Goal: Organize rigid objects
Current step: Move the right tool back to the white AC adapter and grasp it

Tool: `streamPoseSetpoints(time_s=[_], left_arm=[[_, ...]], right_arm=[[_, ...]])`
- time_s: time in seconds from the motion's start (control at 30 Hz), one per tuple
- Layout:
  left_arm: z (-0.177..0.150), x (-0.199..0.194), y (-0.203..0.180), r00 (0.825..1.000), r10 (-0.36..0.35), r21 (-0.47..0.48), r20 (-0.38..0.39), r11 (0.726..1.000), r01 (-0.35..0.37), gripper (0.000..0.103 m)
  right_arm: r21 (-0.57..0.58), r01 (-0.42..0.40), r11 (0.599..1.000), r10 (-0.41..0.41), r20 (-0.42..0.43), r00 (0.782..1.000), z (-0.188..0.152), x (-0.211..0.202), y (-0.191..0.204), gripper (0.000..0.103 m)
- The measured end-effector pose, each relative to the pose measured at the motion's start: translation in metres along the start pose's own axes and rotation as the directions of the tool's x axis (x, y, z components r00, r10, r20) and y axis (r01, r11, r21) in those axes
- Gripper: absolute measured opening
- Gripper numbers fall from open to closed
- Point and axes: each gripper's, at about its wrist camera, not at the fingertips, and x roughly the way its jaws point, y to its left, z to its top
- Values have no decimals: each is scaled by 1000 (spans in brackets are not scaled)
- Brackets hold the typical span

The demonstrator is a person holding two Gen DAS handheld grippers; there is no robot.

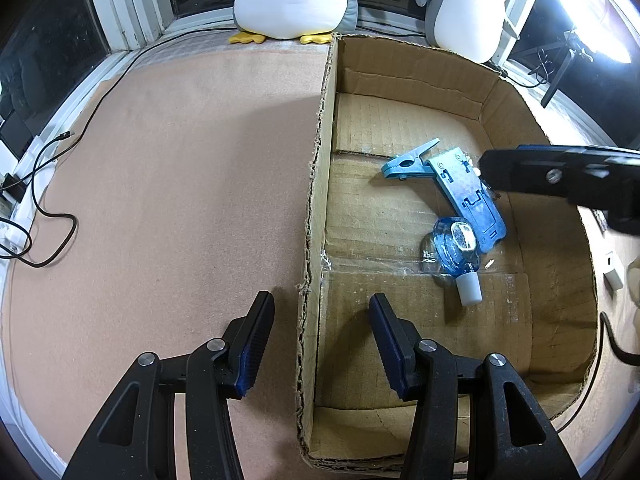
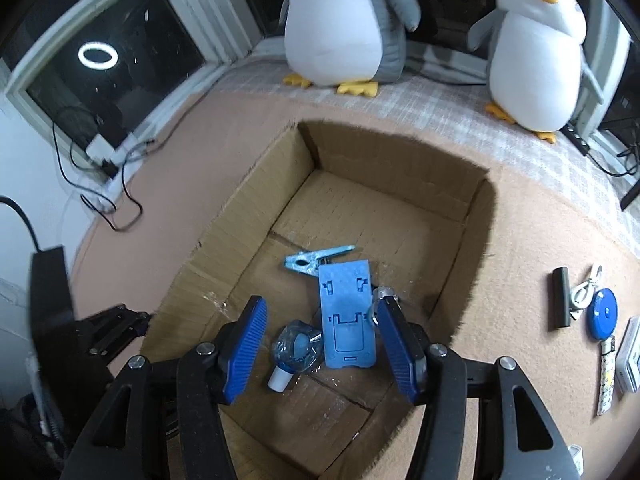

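An open cardboard box [image 1: 320, 184] [image 2: 456, 276] sits on the brown mat. Inside lie a blue clothespin [image 1: 408, 160] [image 2: 316, 259], a blue phone stand [image 1: 470, 196] [image 2: 347, 316] and a small clear blue bottle [image 1: 456, 256] [image 2: 296, 350] with a white cap. My left gripper [image 1: 320, 344] is open and empty, straddling the box's left wall. My right gripper [image 2: 320, 340] is open and empty above the phone stand and bottle; it shows in the left wrist view [image 1: 560, 180] at the right.
Two plush penguins [image 2: 340, 20] [image 2: 536, 52] stand at the back by the window. Right of the box lie a black bar [image 2: 562, 298], a white cable [image 2: 584, 292], a blue round tape measure [image 2: 602, 314] and a patterned stick [image 2: 606, 376]. Black cables [image 1: 52, 184] lie left.
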Motion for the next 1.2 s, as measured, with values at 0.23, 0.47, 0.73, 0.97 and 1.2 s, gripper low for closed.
streamPoseSetpoints(time_s=[0.23, 0.47, 0.73, 0.97, 1.2], left_arm=[[-1, 0, 1, 1000, 0, 1, 0, 1000, 0, 54], [-1, 0, 1, 1000, 1, 2, 0, 1000, -1, 54], [-1, 1, -1, 1000, 6, 6, 1, 1000, -6, 54], [-1, 1, -1, 1000, 6, 6, 1, 1000, -6, 54], [-1, 1, -2, 1000, 8, 8, 1, 1000, -8, 54]], right_arm=[[95, 10, 995, -20, 109, 994, -9, -55, -41, 54], [308, 102, 946, -153, 147, 977, -36, -99, -131, 54], [473, 215, 855, -283, 75, 956, -83, -115, -217, 54], [476, 218, 852, -251, 5, 968, -125, -111, -235, 54], [368, 227, 902, -221, -58, 974, -155, -104, -213, 54]])
